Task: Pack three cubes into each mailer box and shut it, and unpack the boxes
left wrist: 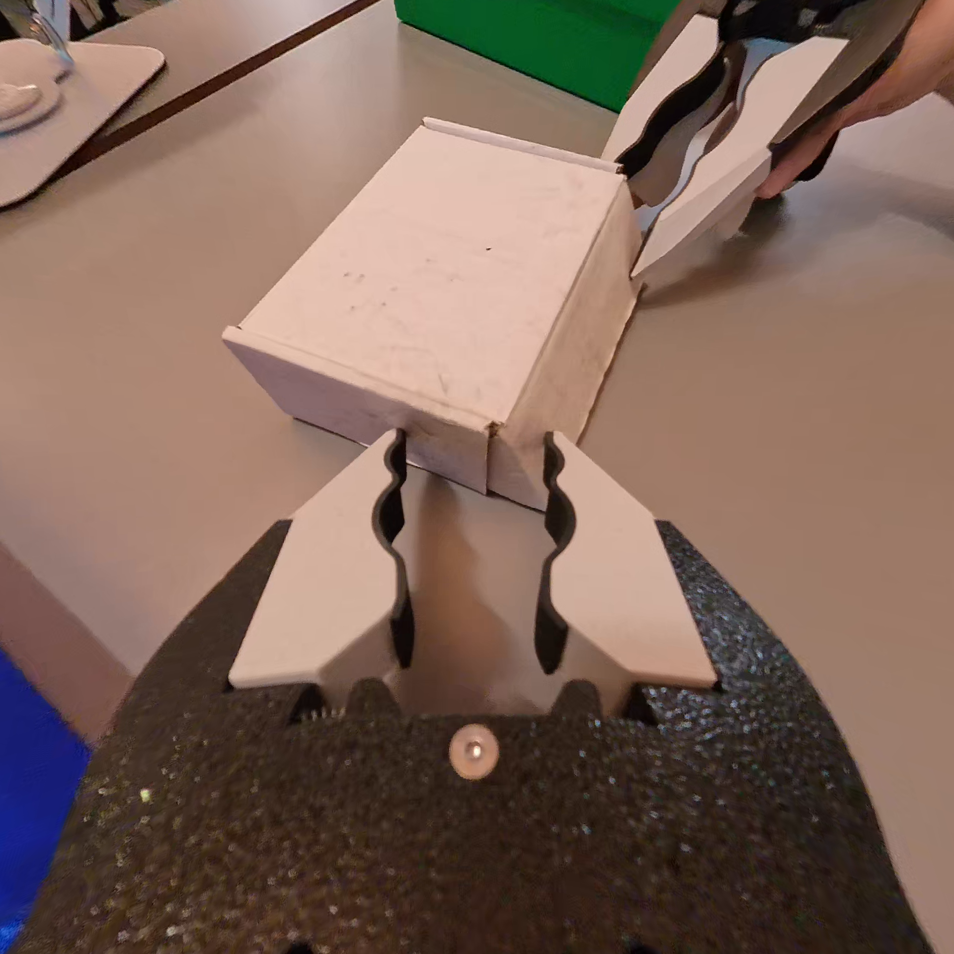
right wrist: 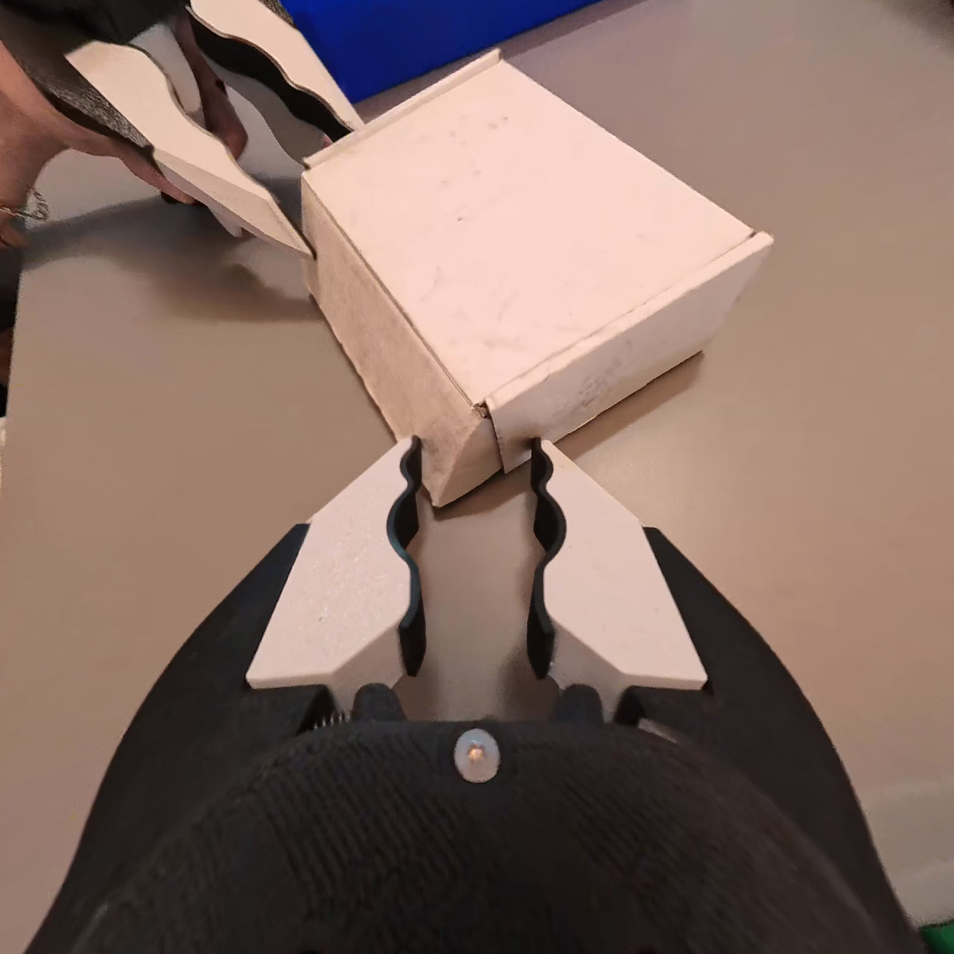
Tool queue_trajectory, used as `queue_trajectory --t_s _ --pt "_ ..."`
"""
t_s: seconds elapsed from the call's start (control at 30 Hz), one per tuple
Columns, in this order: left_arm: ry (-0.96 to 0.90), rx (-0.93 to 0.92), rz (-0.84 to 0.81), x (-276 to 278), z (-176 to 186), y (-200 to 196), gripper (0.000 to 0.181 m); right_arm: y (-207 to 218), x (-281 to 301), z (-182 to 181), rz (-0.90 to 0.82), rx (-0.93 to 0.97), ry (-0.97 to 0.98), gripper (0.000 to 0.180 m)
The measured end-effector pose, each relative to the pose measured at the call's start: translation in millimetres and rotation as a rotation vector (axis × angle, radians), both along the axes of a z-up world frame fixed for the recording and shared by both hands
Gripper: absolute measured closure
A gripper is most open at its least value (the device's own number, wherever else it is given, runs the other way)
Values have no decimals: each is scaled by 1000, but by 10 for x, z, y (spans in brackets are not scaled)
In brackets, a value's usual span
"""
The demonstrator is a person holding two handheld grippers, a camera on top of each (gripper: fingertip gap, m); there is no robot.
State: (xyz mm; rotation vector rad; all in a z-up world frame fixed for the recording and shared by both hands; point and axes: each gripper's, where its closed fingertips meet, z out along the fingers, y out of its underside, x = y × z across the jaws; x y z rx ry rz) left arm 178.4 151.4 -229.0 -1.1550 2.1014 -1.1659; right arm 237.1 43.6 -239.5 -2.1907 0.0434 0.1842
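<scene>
Left wrist view: your left gripper [left wrist: 472,439] gapes — straddling the shut white mailer box [left wrist: 439,289] corner.
Right gripper [right wrist: 475,444]: likewise parted (holding nothing), at the opposite corner.

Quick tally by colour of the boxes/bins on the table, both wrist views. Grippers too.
White mailer box, lid shut: 1
Green bin, far side in the left wrist view: 1
Blue bin, far side in the right wrist view: 1
Grippers: 2, left gripper and right gripper, each open at a box corner
Total: 5
</scene>
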Motion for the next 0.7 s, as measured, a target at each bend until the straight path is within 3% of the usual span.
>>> queue_trajectory --t_s 0.17,0.2,0.27,0.37,0.57,0.7 --pt "-15 30 11 27 -6 26 130 13 30 -17 -18 -10 -77 141" --pt "-9 23 -4 17 -7 15 125 11 18 -17 -10 -10 -81 138" --pt "-15 29 -51 -14 -2 4 119 -1 -39 7 30 6 -75 115" --pt "-13 37 -73 -46 -13 51 120 -1 68 66 -12 43 -89 117" --pt "29 79 -145 -38 -107 21 131 -11 35 -94 109 -49 -148 109" --pt "-14 186 -145 30 -149 61 137 19 78 -143 130 -117 -220 135"
